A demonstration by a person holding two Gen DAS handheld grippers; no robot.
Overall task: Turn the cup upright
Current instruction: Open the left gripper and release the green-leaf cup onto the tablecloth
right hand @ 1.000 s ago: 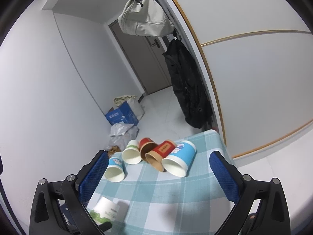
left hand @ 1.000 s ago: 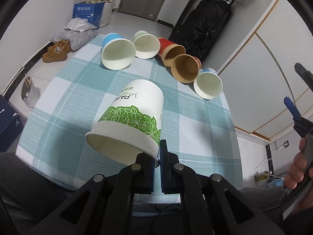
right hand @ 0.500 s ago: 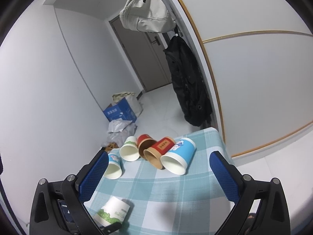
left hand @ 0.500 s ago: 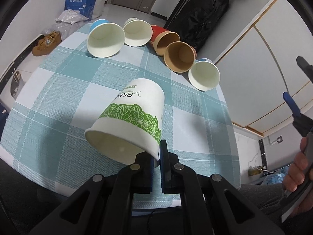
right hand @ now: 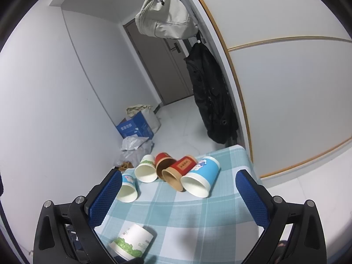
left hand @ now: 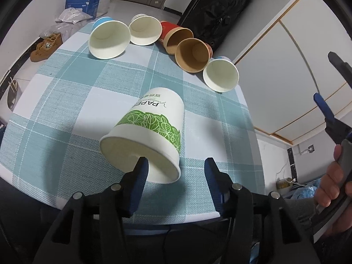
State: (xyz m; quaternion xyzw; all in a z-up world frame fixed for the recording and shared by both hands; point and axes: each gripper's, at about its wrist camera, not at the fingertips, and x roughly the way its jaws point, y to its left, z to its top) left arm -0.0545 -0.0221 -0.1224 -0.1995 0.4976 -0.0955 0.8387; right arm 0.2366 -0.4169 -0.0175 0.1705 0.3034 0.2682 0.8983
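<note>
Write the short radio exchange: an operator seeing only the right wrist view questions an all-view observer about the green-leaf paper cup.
Operator: Is anything gripping the green-leaf paper cup?
Observer: No. The left gripper is open; one finger merely overlaps the rim.
Operator: Anything inside the cup?
Observer: Nothing. The left wrist view looks straight into its mouth, which is bare white.
Operator: What does its print say?
Observer: "PAPER", between the leaf band and the base.
</note>
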